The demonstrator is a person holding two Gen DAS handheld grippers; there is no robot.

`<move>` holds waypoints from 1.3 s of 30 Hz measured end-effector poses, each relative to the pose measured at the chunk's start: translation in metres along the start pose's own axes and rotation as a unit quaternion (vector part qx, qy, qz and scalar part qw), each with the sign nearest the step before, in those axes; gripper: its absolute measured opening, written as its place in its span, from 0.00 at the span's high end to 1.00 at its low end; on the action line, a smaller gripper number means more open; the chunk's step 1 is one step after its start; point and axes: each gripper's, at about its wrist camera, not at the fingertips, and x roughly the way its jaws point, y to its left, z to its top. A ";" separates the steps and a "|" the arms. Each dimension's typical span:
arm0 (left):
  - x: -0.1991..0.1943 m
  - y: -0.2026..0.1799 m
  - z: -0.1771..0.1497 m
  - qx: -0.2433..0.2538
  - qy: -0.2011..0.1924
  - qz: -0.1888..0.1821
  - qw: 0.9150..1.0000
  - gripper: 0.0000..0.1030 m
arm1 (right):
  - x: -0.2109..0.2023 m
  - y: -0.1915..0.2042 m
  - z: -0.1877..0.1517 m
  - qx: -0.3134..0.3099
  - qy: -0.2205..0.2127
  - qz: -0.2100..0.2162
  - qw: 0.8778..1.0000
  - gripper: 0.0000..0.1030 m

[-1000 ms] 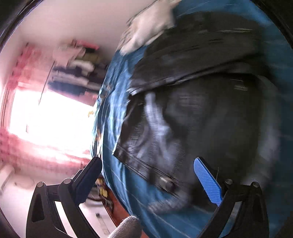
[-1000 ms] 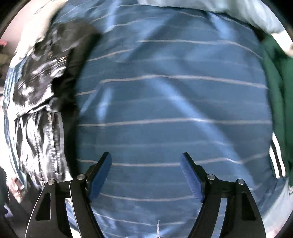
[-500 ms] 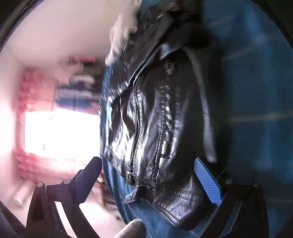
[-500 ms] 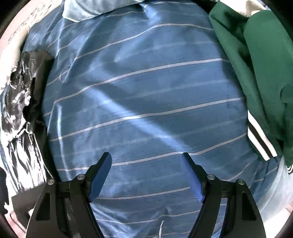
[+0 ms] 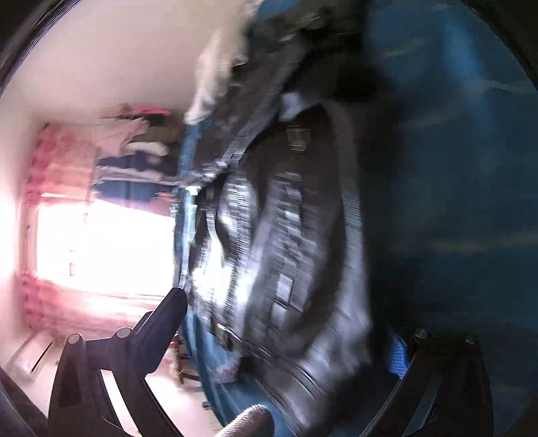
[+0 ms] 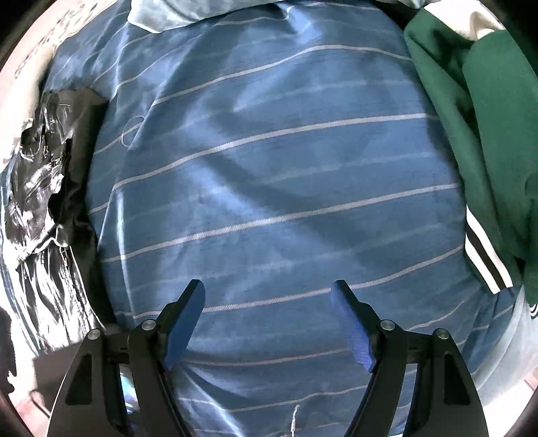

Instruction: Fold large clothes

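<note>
Nearest in the right wrist view, the right gripper (image 6: 269, 322) hangs with its jaws spread wide and nothing between them, over the blue striped bedspread (image 6: 269, 174). At the left edge of that spread lies the black leather jacket (image 6: 43, 188), shiny and crumpled; at the right edge lies a green garment (image 6: 487, 111) with white stripes, and a pale pillow (image 6: 175, 13) sits at the far end.

In the left wrist view, badly blurred, the left gripper (image 5: 289, 332) also has its jaws wide apart, the jacket (image 5: 289, 242) filling the space between and beyond them; whether a finger touches it I cannot tell. Far left are a bright window (image 5: 101, 248) and stacked clothes (image 5: 134, 151)
</note>
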 end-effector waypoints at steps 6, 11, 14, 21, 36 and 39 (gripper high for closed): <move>0.033 0.035 0.013 -0.042 0.018 -0.019 0.999 0.03 | 0.013 0.025 0.028 -0.008 0.012 0.065 0.998 0.24; 0.023 0.070 0.011 -0.077 0.007 -0.133 0.988 0.82 | 0.022 0.065 0.069 -0.035 0.028 0.241 0.970 0.23; 0.015 0.078 0.012 -0.079 -0.006 -0.156 0.985 0.88 | 0.038 0.104 0.094 -0.034 0.045 0.345 0.937 0.23; 0.023 0.102 0.013 -0.079 -0.018 -0.197 0.977 0.89 | 0.099 0.166 0.118 0.023 0.120 0.414 0.902 0.31; 0.073 0.230 0.017 -0.141 0.006 -0.339 0.930 0.90 | -0.062 0.282 0.075 -0.036 0.033 0.351 0.935 0.85; 0.093 0.259 0.018 -0.160 0.014 -0.361 0.919 0.89 | -0.088 0.327 0.068 -0.054 0.024 0.340 0.938 0.85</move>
